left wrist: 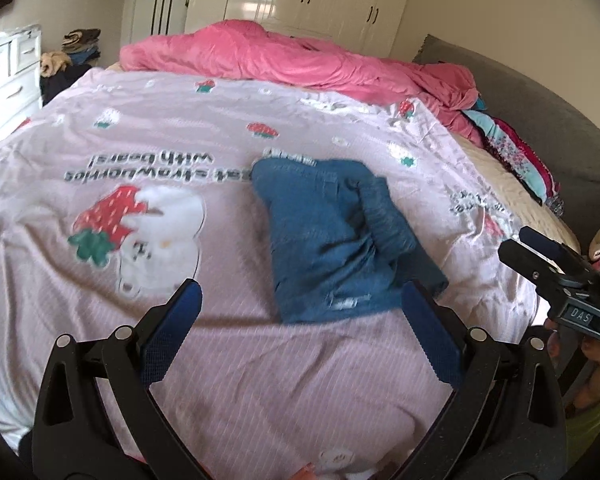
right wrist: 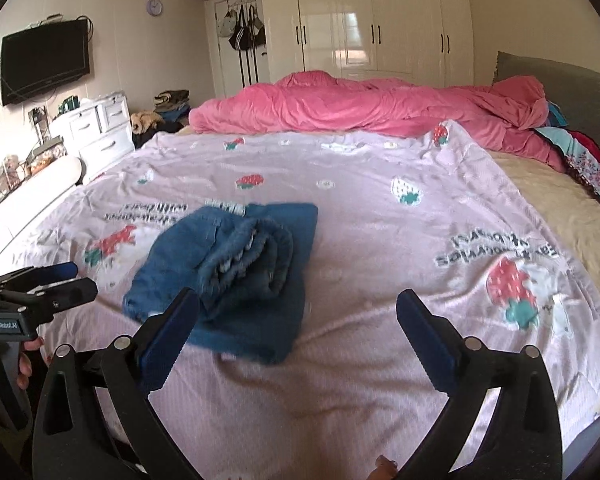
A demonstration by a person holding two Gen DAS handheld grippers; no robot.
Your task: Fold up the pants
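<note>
You are holding the left gripper point(left wrist: 300, 312) and the right gripper point(right wrist: 298, 320) spread wide and empty, while the folded pants point(right wrist: 236, 268) are lying on the pink sheet point(right wrist: 380, 240) at 11 o'clock of the right gripper. Brushing the loosely stacked top fold risks it sliding off.

a home bedroom: a bed point(right wrist: 540, 184) under a lilac strawberry-print cover point(right wrist: 360, 208) and a rumpled pink duvet point(right wrist: 380, 108), glossy white wardrobes point(right wrist: 380, 20), a wall tv point(right wrist: 44, 62), a white dresser point(right wrist: 100, 128), bags on a door point(right wrist: 246, 32).
</note>
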